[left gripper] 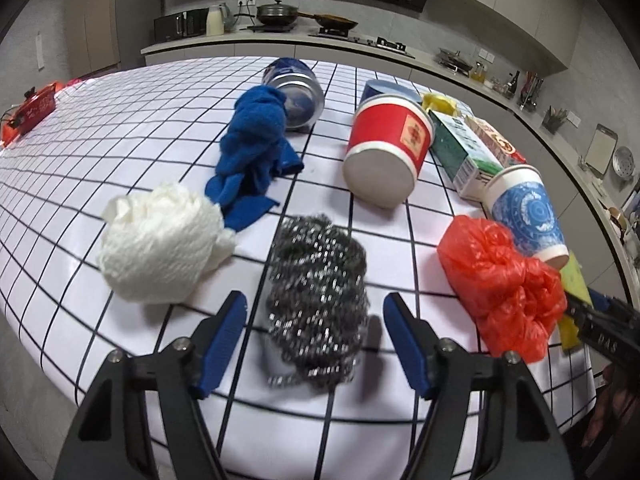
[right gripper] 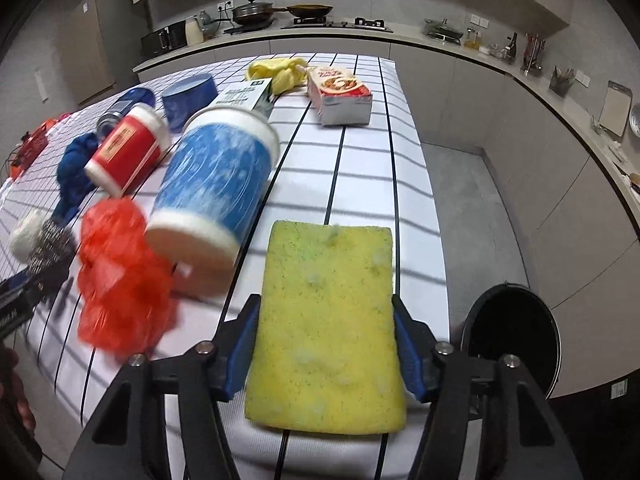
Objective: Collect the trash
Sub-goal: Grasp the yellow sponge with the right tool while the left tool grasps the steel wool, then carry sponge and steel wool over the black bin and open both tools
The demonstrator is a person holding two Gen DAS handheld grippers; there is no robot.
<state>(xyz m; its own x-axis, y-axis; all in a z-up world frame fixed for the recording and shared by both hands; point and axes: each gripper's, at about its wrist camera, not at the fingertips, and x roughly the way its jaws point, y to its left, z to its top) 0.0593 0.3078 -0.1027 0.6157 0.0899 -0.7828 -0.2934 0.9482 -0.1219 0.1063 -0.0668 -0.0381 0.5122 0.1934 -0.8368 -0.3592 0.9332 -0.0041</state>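
The tabletop [left gripper: 120, 152], covered in a white cloth with a dark grid, carried all the litter. A black round bin [right gripper: 512, 344] stood on the floor off its near right corner.

The left gripper [left gripper: 316, 320] pointed down at the near edge, its blue fingers [left gripper: 226, 332] on either side of the steel scourer [left gripper: 316, 300]. A gap showed on each side, so the fingers were not yet pressing it; the scourer lay on the cloth.

The right gripper [right gripper: 326, 352] had its fingers [right gripper: 408, 356] against the two long sides of the yellow sponge [right gripper: 326, 328], grasping it at the near right of the tabletop.

The red-and-white paper cup [left gripper: 386, 152] lay on its side at mid-table, with the blue-patterned paper cup [left gripper: 526, 216] on its side to its right.

The red plastic bag [left gripper: 500, 288] sat crumpled just beside the blue-patterned cup, between the scourer and the sponge.

The crumpled white paper ball [left gripper: 160, 248] lay left of the scourer, touching the blue cloth [left gripper: 252, 156] farther back.

A metal can [left gripper: 298, 92] lay on its side behind the blue cloth.

A green carton [left gripper: 460, 152] and a red-printed carton [right gripper: 340, 96] lay toward the far right.
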